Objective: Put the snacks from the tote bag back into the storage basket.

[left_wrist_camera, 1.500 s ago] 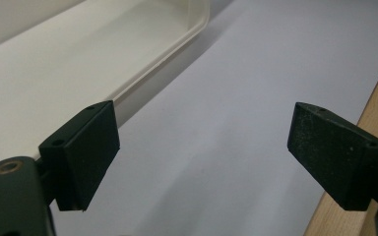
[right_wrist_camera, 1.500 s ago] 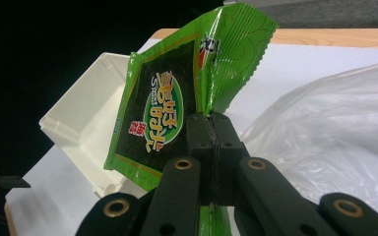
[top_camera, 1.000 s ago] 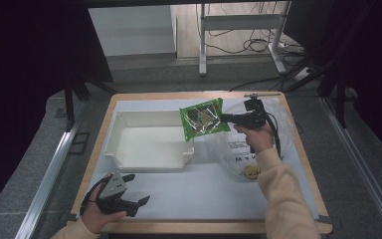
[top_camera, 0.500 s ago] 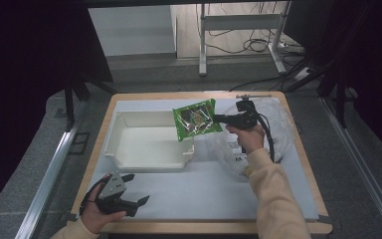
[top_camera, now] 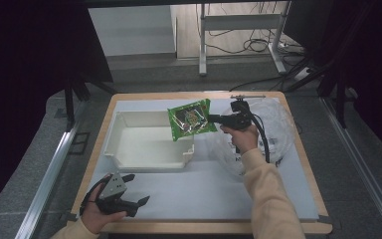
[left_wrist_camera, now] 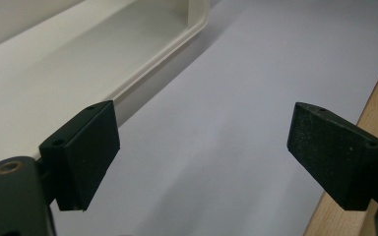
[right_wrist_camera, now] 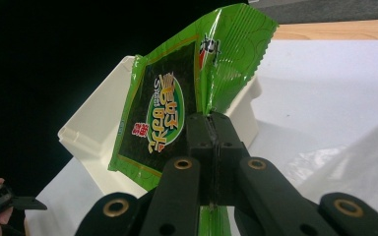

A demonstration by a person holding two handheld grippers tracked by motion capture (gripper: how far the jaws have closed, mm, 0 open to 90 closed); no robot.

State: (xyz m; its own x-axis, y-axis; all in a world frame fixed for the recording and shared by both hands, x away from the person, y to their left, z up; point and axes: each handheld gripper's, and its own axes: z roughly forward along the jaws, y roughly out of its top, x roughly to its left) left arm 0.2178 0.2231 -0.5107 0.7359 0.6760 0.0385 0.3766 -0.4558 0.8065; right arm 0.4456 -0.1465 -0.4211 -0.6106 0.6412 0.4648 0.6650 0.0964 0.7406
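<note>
A: Starting at the left, what is the left gripper (top_camera: pixel 122 199) doing?

B: It rests low at the near left corner of the table (top_camera: pixel 298 199), jaws spread wide with nothing between them. Its own view shows bare sheet and the tray's wall just beyond.

A: And the tray (top_camera: pixel 129 159)?

B: White, empty, sitting left of centre.

A: Then the packet?

B: The green packet (top_camera: pixel 191 118) hangs in the air over the tray's far right corner. The right gripper (top_camera: pixel 212 118) pinches it by one edge, jaws closed tight on the foil.

A: Anything further right?

B: A clear plastic bag (top_camera: pixel 278 129) lies crumpled by that hand.

A: So which step is this?

B: I judge it a carry, with the packet headed into the tray. The next move calls for lowering it inside the walls, then parting the jaws.
</note>
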